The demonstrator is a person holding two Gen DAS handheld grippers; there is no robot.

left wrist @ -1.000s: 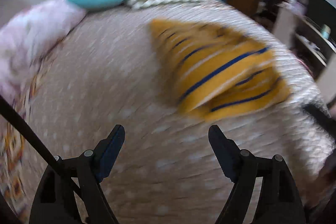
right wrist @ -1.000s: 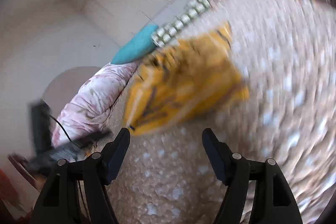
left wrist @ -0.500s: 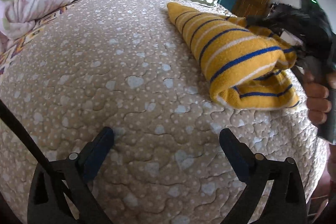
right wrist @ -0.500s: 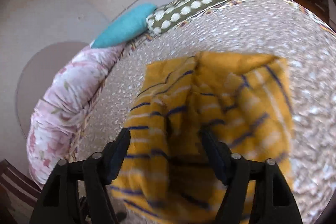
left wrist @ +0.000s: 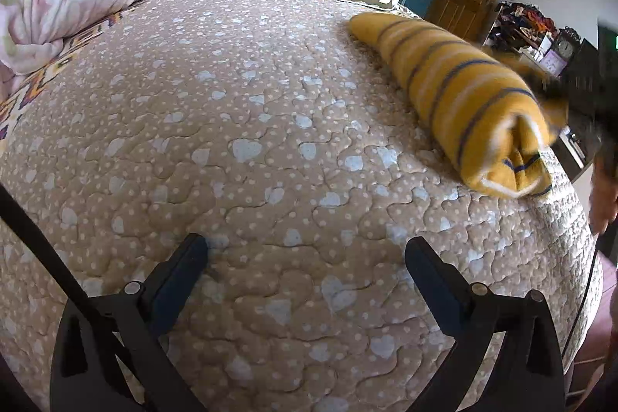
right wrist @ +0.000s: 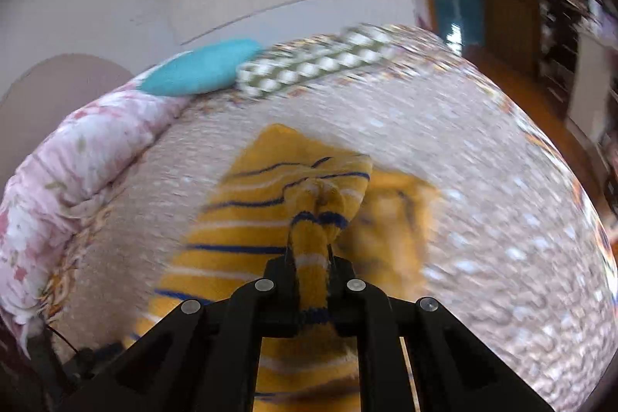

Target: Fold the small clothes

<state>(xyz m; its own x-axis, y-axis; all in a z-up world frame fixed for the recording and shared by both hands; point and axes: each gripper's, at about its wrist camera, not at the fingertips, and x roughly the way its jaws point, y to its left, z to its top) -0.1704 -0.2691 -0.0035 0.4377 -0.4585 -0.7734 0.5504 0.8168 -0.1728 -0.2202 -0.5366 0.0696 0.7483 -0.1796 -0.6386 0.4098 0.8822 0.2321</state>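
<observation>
Right gripper (right wrist: 312, 269) jaws pinched on a bunched edge of the yellow striped garment (right wrist: 270, 219). Left gripper (left wrist: 305, 257) jaws wide, nothing between them, bed (left wrist: 251, 141) beneath. Advice: lift gently, spread before creasing.

From the right wrist the bed (right wrist: 483, 180) smears into streaks. The yellow striped garment (right wrist: 247, 219) runs off under the right gripper (right wrist: 311, 280), its lower end hidden. From the left, a hand (left wrist: 604, 195) is cut by the frame's edge.

Mustard-yellow garment (left wrist: 455, 95) with blue and white stripes lies bunched on the bed, one fold lifted
</observation>
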